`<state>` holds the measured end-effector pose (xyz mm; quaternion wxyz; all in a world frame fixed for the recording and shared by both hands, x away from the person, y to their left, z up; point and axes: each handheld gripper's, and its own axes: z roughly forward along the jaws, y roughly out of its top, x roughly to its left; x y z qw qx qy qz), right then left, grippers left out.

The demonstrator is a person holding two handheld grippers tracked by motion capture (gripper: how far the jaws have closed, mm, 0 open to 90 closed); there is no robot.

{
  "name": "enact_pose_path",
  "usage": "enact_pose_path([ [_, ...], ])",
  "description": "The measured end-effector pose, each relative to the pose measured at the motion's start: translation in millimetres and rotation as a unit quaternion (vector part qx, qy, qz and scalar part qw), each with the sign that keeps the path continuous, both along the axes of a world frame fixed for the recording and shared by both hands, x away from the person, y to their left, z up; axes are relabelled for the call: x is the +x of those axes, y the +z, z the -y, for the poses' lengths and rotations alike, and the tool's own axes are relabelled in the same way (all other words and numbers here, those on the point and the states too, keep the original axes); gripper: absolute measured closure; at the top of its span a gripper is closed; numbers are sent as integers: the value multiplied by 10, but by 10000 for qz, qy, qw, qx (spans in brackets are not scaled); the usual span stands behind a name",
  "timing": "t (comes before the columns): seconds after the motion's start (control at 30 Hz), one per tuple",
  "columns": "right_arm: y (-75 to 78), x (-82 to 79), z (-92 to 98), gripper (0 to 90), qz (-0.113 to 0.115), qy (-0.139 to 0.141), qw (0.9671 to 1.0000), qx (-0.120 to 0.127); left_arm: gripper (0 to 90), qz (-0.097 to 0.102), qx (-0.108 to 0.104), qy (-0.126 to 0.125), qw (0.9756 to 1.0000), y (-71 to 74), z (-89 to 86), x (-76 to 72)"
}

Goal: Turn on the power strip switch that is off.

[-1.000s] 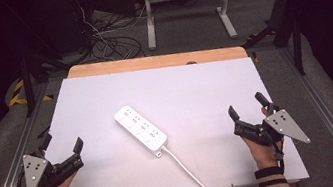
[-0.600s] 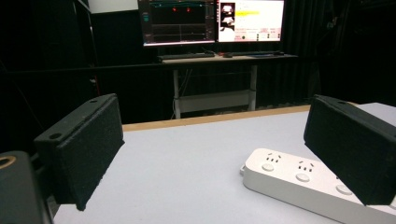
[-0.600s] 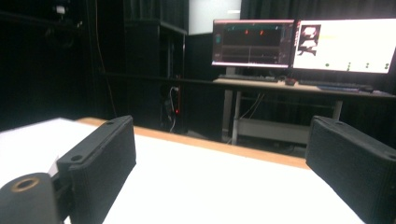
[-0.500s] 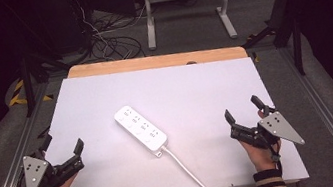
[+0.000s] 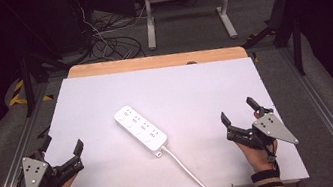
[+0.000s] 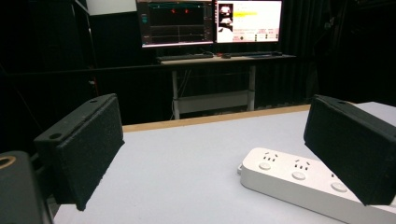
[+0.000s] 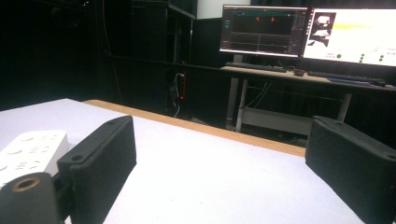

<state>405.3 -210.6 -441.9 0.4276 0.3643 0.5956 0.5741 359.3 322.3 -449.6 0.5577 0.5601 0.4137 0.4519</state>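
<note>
Dark floor surrounds a white tabletop (image 5: pixel 104 98) whose far edge is a bare wooden strip (image 5: pixel 149 62). Beyond it lie tangled cables (image 5: pixel 108 39) and the legs of a grey desk (image 5: pixel 186 4); from the gripper views that desk carries lit monitors (image 6: pixel 210 21) and a keyboard (image 6: pixel 184 57).

Near the middle of the tabletop lies a white power strip (image 5: pixel 140 127), set diagonally, its cord (image 5: pixel 190 173) running off the near edge. Nothing stands between it and either tool.

At the near left corner the left gripper (image 5: pixel 61 151) rests with jaws spread wide, empty, well apart from the strip. By the near right edge the right gripper (image 5: pixel 237 111) is likewise wide and empty.

Compared with a second ago, the right gripper has crept slightly inward toward the strip; the left one and the strip have not moved.
</note>
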Motion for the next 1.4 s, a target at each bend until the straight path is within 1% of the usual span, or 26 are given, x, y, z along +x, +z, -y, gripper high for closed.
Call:
enact_pose_path([
  [0.37, -19, 3, -12, 93, -63, 16, 10000, -20, 53, -3, -9, 5, 10000, 2, -6, -15],
  [0.47, -19, 3, -12, 93, -53, 40, 10000, -22, 53, 2, -35, 0, 10000, 1, -5, -17],
  [0.53, -18, 2, -13, 94, -45, 27, 10000, -31, 53, -3, -1, 19, 10000, 1, -9, -18],
  [0.8, -16, -10, -2, 96, -50, 26, 10000, -13, 53, -13, 21, 7, 10000, -4, -3, -23],
  [0.97, -16, -13, -8, 97, -64, 45, 10000, -6, 53, -24, -7, -10, 10000, -7, 3, -20],
  [1.33, -38, -39, -27, 98, -98, 63, 9999, -65, 53, -18, 24, -16, 10000, -7, -3, -66],
  [1.4, -40, -47, -34, 98, -103, 70, 9999, -66, 53, -9, -9, -27, 10000, -9, 6, -72],
])
